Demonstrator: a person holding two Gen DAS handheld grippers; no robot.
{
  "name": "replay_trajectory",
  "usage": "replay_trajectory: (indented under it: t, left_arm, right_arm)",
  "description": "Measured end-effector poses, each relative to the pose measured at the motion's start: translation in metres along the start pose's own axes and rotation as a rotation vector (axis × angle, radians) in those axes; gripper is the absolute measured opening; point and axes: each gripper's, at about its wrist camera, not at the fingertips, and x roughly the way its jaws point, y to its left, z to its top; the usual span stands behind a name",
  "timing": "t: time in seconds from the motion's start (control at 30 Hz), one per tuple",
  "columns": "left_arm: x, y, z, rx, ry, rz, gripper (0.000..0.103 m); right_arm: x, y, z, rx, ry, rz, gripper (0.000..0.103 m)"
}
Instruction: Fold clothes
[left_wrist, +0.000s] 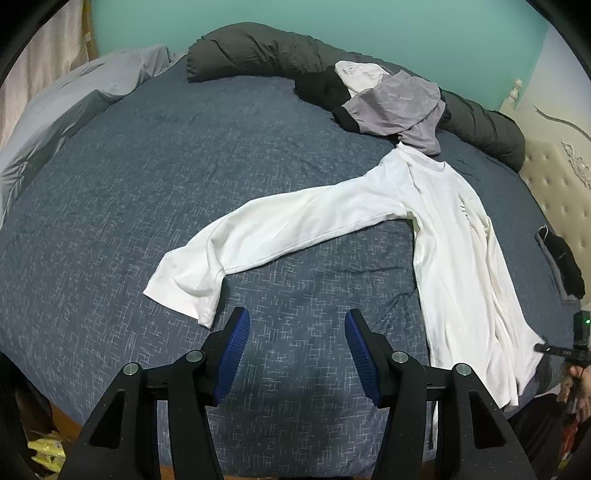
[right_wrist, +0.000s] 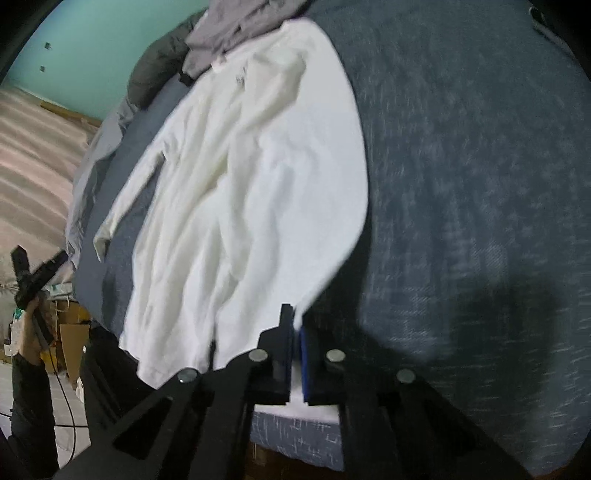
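Note:
A white long-sleeved shirt (left_wrist: 454, 236) lies spread on the blue bedspread (left_wrist: 184, 184), one sleeve (left_wrist: 280, 229) stretched out to the left. My left gripper (left_wrist: 297, 317) hovers open over bare bedspread, between the sleeve cuff (left_wrist: 184, 291) and the shirt's body, with nothing between its blue pads (left_wrist: 236, 343). In the right wrist view the shirt (right_wrist: 251, 184) fills the middle. My right gripper (right_wrist: 297, 321) is shut on the shirt's lower right hem corner, and white cloth shows between the jaws. That view is blurred.
A heap of grey, white and black clothes (left_wrist: 391, 107) lies beyond the shirt's collar, against a rolled dark duvet (left_wrist: 266, 51). A dark object (left_wrist: 561, 258) lies near the padded headboard (left_wrist: 554, 184). A grey pillow (left_wrist: 74, 96) sits far left. The bed edge runs just below the grippers.

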Motion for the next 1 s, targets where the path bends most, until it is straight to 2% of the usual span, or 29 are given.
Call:
replay_trajectory:
  t: [0.13, 0.23, 0.6, 0.77, 1.0]
  left_arm:
    - [0.005, -0.001, 0.0, -0.011, 0.007, -0.007, 0.058]
    - [0.008, -0.005, 0.001, -0.004, 0.009, -0.012, 0.058]
    - [0.025, -0.033, 0.003, 0.023, 0.043, -0.008, 0.058]
    - [0.034, -0.046, 0.001, 0.046, 0.066, -0.006, 0.058]
    - [0.039, -0.055, 0.0, 0.067, 0.092, 0.001, 0.058]
  right_arm:
    - [-0.038, -0.007, 0.021, 0.02, -0.103, 0.008, 0.002]
    - [-0.078, -0.017, 0.039, 0.018, -0.172, -0.019, 0.002]
    - [-0.202, -0.084, 0.113, 0.068, -0.352, -0.202, 0.002]
    - [-0.23, -0.116, 0.137, 0.093, -0.383, -0.307, 0.002]
    - [-0.25, -0.151, 0.164, 0.127, -0.422, -0.399, 0.002]
